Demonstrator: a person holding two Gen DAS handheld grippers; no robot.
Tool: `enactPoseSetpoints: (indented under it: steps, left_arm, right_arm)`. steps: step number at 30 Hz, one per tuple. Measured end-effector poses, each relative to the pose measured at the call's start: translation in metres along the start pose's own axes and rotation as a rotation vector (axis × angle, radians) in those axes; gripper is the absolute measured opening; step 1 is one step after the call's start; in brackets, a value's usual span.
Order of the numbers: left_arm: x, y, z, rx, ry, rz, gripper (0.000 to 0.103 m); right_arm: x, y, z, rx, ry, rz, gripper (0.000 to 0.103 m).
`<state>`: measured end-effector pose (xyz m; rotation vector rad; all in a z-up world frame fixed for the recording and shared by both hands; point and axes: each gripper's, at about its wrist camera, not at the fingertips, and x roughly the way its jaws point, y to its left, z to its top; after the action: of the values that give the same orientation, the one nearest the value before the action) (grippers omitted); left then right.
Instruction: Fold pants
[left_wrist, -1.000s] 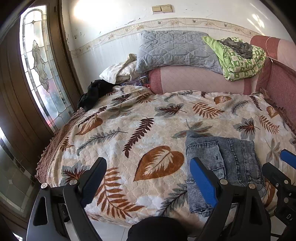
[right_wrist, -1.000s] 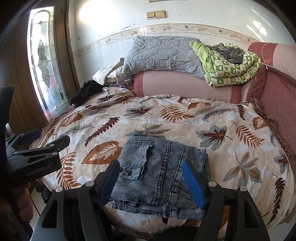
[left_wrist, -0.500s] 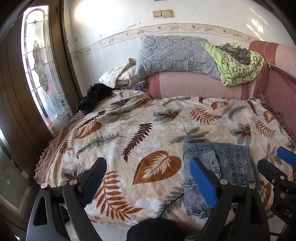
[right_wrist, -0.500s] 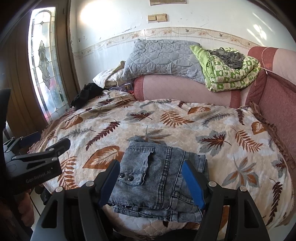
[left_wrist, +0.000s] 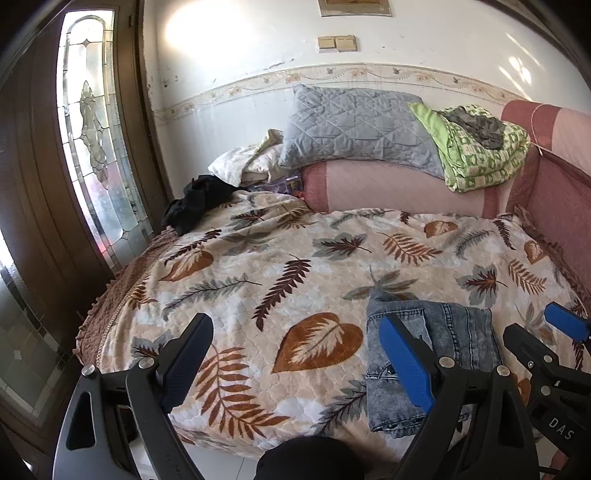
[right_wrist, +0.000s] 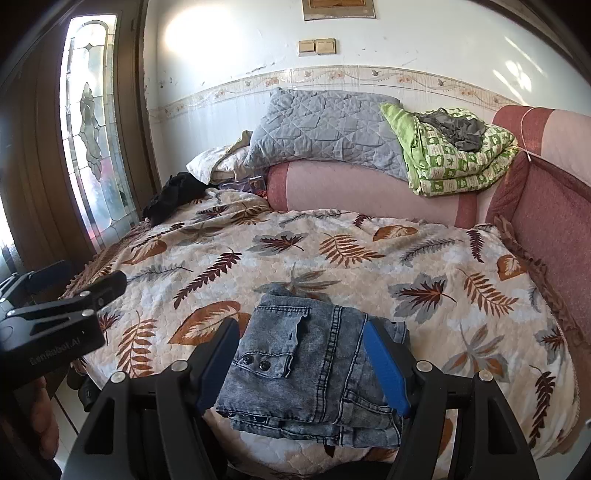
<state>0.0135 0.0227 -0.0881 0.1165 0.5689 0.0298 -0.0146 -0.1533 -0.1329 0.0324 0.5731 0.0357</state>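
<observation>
The folded grey-blue denim pants (right_wrist: 314, 365) lie in a compact stack near the front edge of the bed; in the left wrist view the pants (left_wrist: 454, 332) sit at lower right. My right gripper (right_wrist: 301, 358) is open and empty, held above and in front of the pants, its fingers either side of them in view. My left gripper (left_wrist: 295, 354) is open and empty, left of the pants, over the leaf-print bedspread (left_wrist: 280, 273). The left gripper also shows at the left edge of the right wrist view (right_wrist: 74, 295).
A grey quilted pillow (right_wrist: 325, 129), a folded green blanket (right_wrist: 458, 155) and a pink bolster (right_wrist: 369, 195) line the back of the bed. Black clothing (right_wrist: 170, 195) lies at the back left. A stained-glass door (right_wrist: 92, 129) stands left; a red headboard (right_wrist: 546, 214) stands right.
Both grippers have pulled back and up from the bed, so the pants look smaller and lower in both views. The pants have not moved.
</observation>
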Motion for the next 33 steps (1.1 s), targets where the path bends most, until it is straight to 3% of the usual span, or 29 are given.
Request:
enactPoseSetpoints:
  steps: [13, 33]
  left_arm:
    - [-0.0065, -0.0001, 0.0035, 0.014, -0.021, 0.029, 0.092]
    - [-0.0049, -0.0031, 0.0037, 0.013, 0.004, 0.008, 0.092]
  right_arm:
    - [-0.0005, -0.0003, 0.0, 0.005, -0.001, 0.004, 0.073]
    - [0.0031, -0.0044, -0.002, 0.017, 0.007, 0.008, 0.073]
